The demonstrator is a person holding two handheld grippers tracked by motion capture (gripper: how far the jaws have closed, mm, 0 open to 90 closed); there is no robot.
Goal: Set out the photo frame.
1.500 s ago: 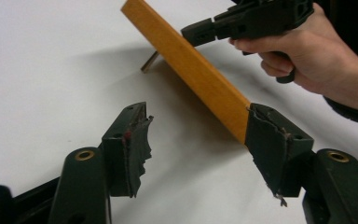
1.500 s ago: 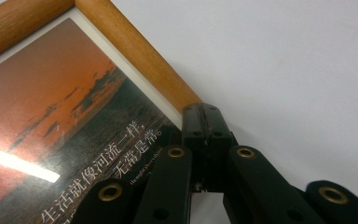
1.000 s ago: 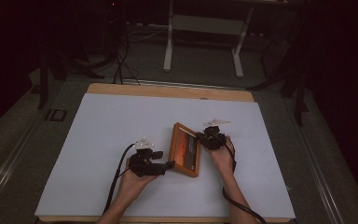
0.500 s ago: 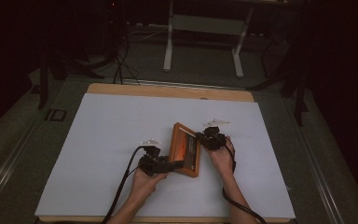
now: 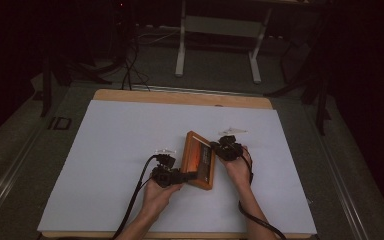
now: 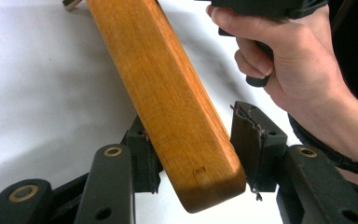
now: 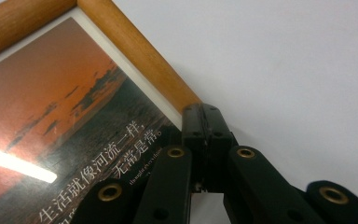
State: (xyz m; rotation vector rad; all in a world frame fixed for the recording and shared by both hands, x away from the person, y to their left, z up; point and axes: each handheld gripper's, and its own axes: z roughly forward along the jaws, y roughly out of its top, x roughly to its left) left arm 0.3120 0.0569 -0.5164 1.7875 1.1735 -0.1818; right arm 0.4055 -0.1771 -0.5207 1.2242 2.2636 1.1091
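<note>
On the white table [image 5: 105, 165] near its front edge, a wooden picture frame [image 5: 199, 160] lies between both hands, its long axis running away from the person; the left tool [image 6: 198, 154], spread, straddles the near corner without yet gripping; the right tool [image 7: 204, 135] is pressed together against the frame's far rail.

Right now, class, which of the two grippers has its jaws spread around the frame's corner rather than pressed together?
The left gripper: its jaws stand apart around the wooden picture frame's corner. The right gripper's jaws are pressed together at the frame's edge.
</note>
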